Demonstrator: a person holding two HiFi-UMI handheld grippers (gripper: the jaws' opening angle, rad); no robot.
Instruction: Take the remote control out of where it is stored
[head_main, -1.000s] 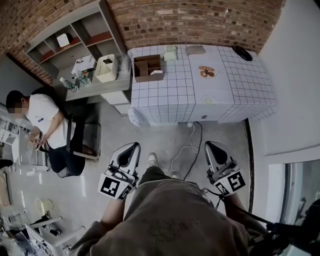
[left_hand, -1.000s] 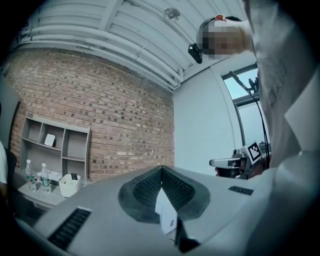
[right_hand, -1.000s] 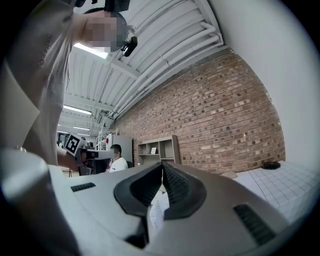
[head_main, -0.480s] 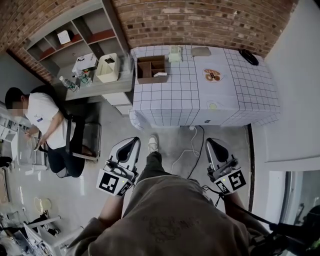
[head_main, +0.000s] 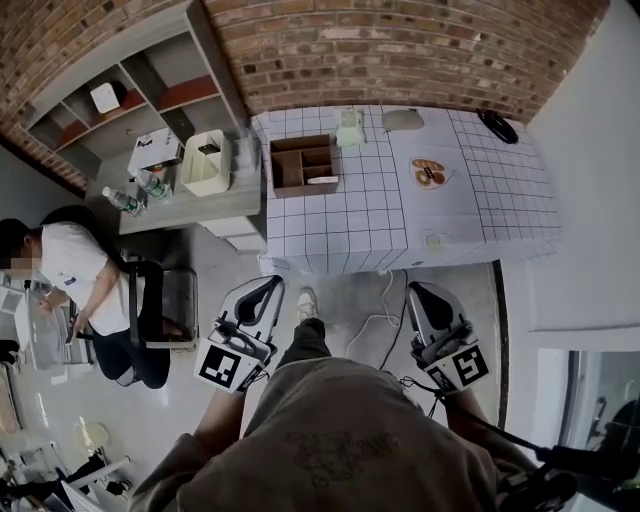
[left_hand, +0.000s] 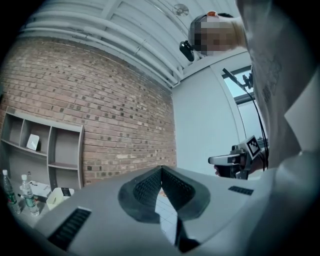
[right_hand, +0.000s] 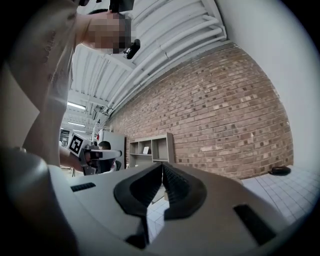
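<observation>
Both tongs are closed and empty: left gripper (head_main: 268, 291) at seven o'clock, right gripper (head_main: 424, 294) at five. At twelve, on the tiled table (head_main: 352, 216), a brown divided box (head_main: 291, 161) holds a pale slim thing (head_main: 322, 181), perhaps the remote control.

Bare floor (head_main: 335, 290) before the tiled counter (head_main: 350, 205), crossed by a white cable (head_main: 368, 320).

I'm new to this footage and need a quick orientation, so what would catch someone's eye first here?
The white tiled table against the brick wall dominates the middle, with a brown divided box at its left end. Nearer, the left tongs and right tongs are both shut and empty over the floor. A seated person is at far left.
</observation>
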